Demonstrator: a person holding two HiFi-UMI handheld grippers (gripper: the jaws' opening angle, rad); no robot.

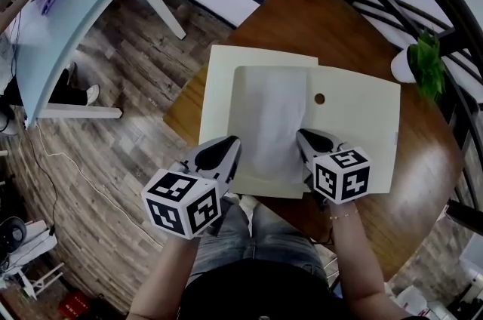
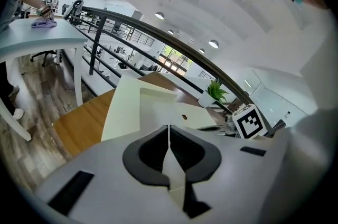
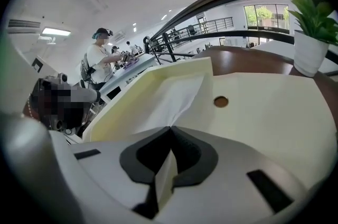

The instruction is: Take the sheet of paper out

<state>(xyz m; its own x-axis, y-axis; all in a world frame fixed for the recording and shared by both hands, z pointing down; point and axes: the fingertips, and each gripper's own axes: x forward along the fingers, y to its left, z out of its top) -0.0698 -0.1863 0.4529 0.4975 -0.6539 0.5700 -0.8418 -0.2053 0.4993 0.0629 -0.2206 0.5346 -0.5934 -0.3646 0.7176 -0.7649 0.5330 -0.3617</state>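
The left gripper point(image 1: 230, 150) is clenched on the near left edge of a large cream envelope point(image 1: 355, 130) that lies flat on a brown wooden table point(image 1: 302, 16). Its own view shows the jaws pressed together with a thin pale layer caught between them, most likely the envelope's edge, which this gripper probably steadies. In the middle of the envelope lies the white sheet of paper point(image 1: 278, 122), a long strip running from the far edge toward the person, slightly creased, with a small round hole point(image 1: 319, 97) in the cream cover just to its right. The right gripper point(image 1: 306, 139) is also clamped shut at the near end of that strip. In its view the white paper runs right up to the closed jaw tips and a thin pale edge is held between them, though it is hard to say whether this is the sheet alone or the envelope's lip as well. A potted plant point(image 1: 426, 62) stands at the table's far right edge. By this reading both grasps are made, but nearly the whole sheet rests within the envelope's outline, so drawing it out and clear remains to be done.
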